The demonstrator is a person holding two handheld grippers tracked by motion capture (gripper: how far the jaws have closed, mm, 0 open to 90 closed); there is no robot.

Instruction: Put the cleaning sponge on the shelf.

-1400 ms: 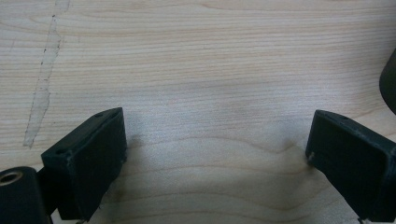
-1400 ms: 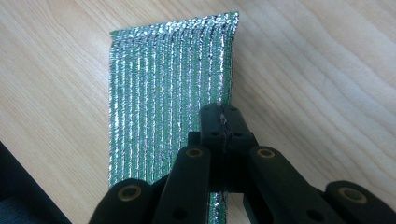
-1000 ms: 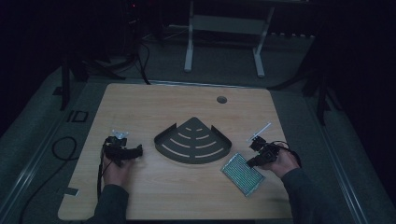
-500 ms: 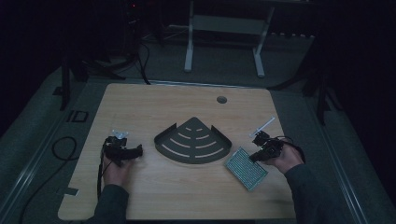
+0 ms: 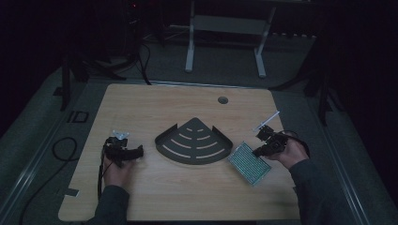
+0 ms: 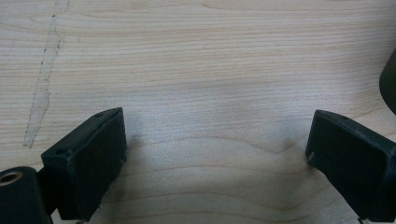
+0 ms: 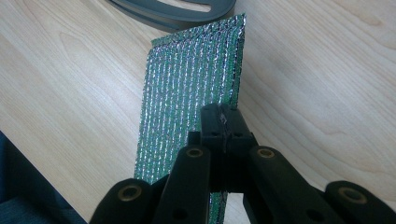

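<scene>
Right tongs [image 7: 224, 122] pinched tight on one edge of green, silver-glinting ribbed foil pad [image 7: 191, 88], pad's far corner just beside dark fan-shaped slotted tray [image 5: 195, 141], left tongs [image 6: 217, 144] spread wide, empty, over bare table [image 6: 196, 56] left of tray

Table [image 5: 155, 105]: far half bare wood, open to passage from left edge to right edge.
Dark fan-shaped tray [image 5: 195, 142]: sits at centre, the one low obstacle between the two hands.
Green scouring pad [image 5: 249, 162]: lies just right of the tray, its far corner close to the tray rim (contact cannot be told); it blocks the near-right lane.
Right gripper [image 5: 261, 142]: jaws pinched on the pad's right edge, occupying that side.
Left gripper [image 6: 217, 154]: jaws wide apart over bare wood; clear gap to the tray on its right.
Cable hole [image 5: 223, 100]: far right of centre, flush.
Near centre: bare wood.
</scene>
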